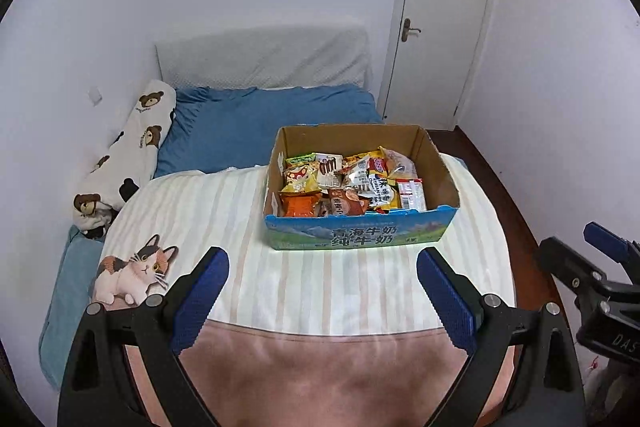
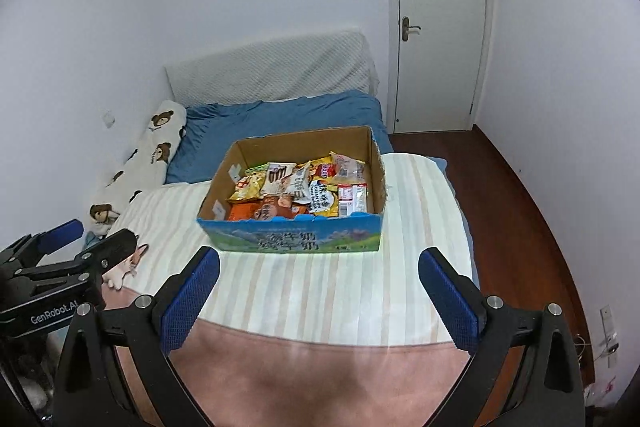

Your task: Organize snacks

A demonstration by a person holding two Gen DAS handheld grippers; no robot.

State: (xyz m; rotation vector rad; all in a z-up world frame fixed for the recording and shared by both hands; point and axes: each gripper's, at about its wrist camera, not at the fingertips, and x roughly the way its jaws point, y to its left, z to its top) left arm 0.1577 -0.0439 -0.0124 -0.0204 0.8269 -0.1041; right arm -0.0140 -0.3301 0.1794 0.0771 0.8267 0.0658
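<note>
Cardboard box (image 1: pixel 360 227) w/ blue printed front, one only, sits on the striped blanket (image 1: pixel 224 219) toward the far end of the bed, open top. Inside: a loose heap of snack packets (image 1: pixel 352 187) — foil and plastic, approx a dozen plus, overlapping so exact count not possible.

Handling, judged: packets light, soft, crinkly, slick film; contents prob. crushable. Best pinch on a sealed end or flat edge, not the puffed middle. Box stiff but thin — take by a side wall if moved.

Left gripper (image 1: pixel 322 301): jaws wide apart, nothing between them, well short of box. Right gripper (image 2: pixel 318 301): same — wide, empty, near side of box.

Other counts: 1 bear-print bolster (image 1: pixel 132 155), 1 door (image 1: pixel 440 27).
</note>
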